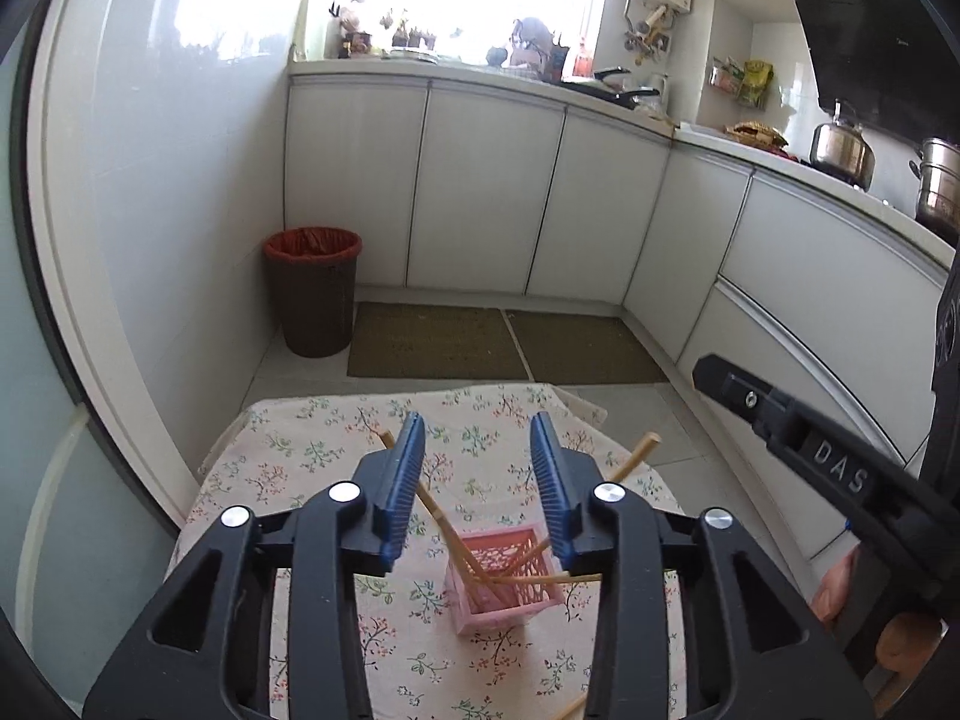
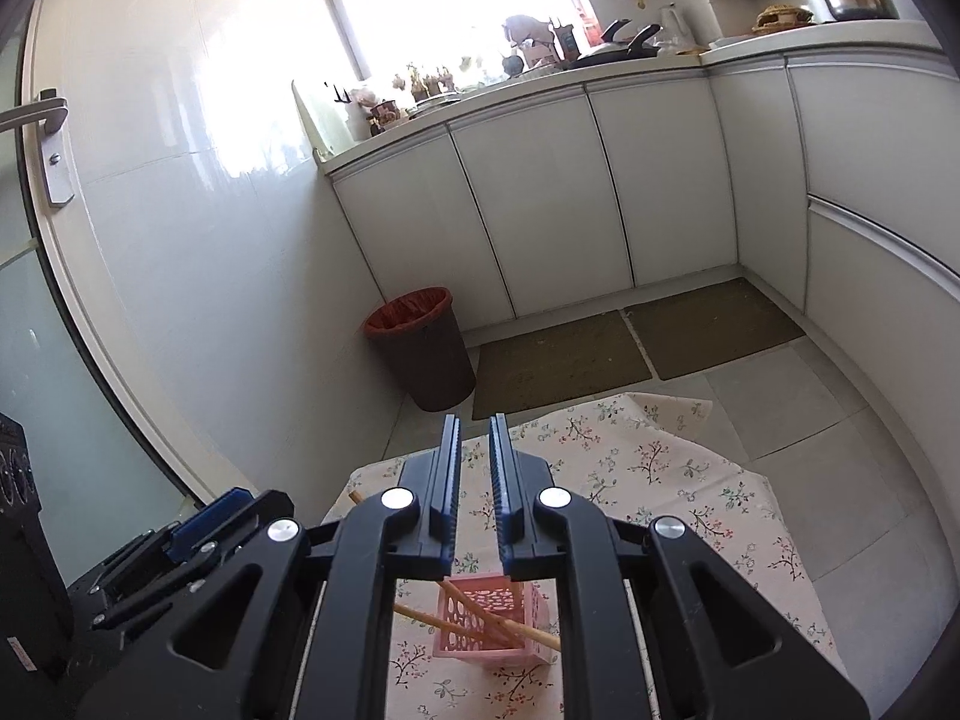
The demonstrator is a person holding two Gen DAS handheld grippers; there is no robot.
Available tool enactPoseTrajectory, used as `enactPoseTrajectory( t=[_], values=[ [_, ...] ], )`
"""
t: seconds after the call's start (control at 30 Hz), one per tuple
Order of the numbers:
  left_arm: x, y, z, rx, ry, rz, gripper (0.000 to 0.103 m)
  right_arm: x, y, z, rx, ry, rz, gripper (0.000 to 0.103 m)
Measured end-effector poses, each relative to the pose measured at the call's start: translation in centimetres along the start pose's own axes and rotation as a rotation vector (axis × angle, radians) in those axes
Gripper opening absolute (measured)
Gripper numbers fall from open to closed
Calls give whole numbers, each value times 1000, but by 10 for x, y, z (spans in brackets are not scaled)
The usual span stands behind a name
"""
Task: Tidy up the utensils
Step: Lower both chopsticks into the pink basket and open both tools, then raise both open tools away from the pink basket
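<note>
kitchen corner, pink holder on the floral desk

white cabinets wrap the kitchen behind my desk [image 1: 312, 450], which wears a floral cloth. i take the pink holder [image 1: 510, 606] as my landmark: it stands on the cloth near the desk's near edge, square and lattice-walled.

several wooden chopsticks [image 1: 462, 558] lean inside the pink holder, their upper ends fanning out over its rim, one toward the far left, one toward the far right. another chopstick tip [image 1: 570, 707] shows on the cloth nearer me than the holder.

my left claw [image 1: 478, 438] hangs above and just beyond the pink holder, jaws parted to a moderate gap with nothing pressed between the blue pads; one leaning chopstick passes behind the left pad.

my right claw [image 2: 475, 438] sits over the pink holder [image 2: 528, 606] too, jaws drawn almost together, only a thin slit left, holding nothing.

beyond the holder, on the floor, a dark bin [image 1: 315, 294] with a red liner stands by the wall, beside two floor mats [image 1: 438, 342].
</note>
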State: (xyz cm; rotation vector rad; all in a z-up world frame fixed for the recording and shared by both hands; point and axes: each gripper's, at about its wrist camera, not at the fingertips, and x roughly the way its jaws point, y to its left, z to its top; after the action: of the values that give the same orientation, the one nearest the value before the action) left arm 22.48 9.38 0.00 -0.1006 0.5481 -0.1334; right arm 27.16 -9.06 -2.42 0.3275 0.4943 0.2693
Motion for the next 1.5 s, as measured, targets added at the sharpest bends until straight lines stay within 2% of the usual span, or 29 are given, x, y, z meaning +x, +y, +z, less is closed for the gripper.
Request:
enactPoseTrajectory(
  t=[0.17,0.23,0.33,0.4,0.43,0.47,0.53,0.6,0.63,0.7,0.77,0.87,1.0,1.23,1.37,1.5],
  values=[
    [-22,-1,8,-4,-43,31,42,-17,3,4,-7,-14,-33,12],
    [-31,-1,9,-4,-56,39,50,-26,4,4,-12,-14,-44,12],
    [-43,-3,9,1,-73,54,53,-41,7,2,-22,-15,-64,14],
    [-52,-5,8,4,-84,68,59,-49,7,1,-22,-13,-73,25],
    [-57,-6,7,4,-91,70,64,-55,7,1,-24,-16,-80,38],
    [-60,-7,6,5,-96,74,66,-59,8,1,-26,-20,-89,42],
    [-68,-10,4,5,-105,87,74,-68,8,0,-31,-25,-107,44],
    [-75,-13,2,4,-108,91,79,-76,6,0,-27,-27,-132,53],
    [-79,-14,1,3,-111,97,82,-79,5,-1,-22,-28,-148,61],
    [-84,-18,0,4,-117,101,86,-86,1,-3,-12,-30,-170,69],
    [-91,-21,-3,9,-121,106,91,-92,-3,-7,-3,-32,-200,81],
    [-98,-27,-7,23,-121,109,95,-101,-12,-12,18,-39,-232,95],
    [-103,-33,-16,40,-102,113,96,-113,-30,-21,62,-29,-275,96],
    [-101,-46,-40,82,-29,102,96,-132,-78,-56,213,68,-276,96],
    [-90,-54,-61,112,63,72,96,-142,-108,-89,296,142,-275,96],
    [-68,-66,-91,137,207,-8,96,-149,-137,-128,383,232,-261,96]
  ],
)
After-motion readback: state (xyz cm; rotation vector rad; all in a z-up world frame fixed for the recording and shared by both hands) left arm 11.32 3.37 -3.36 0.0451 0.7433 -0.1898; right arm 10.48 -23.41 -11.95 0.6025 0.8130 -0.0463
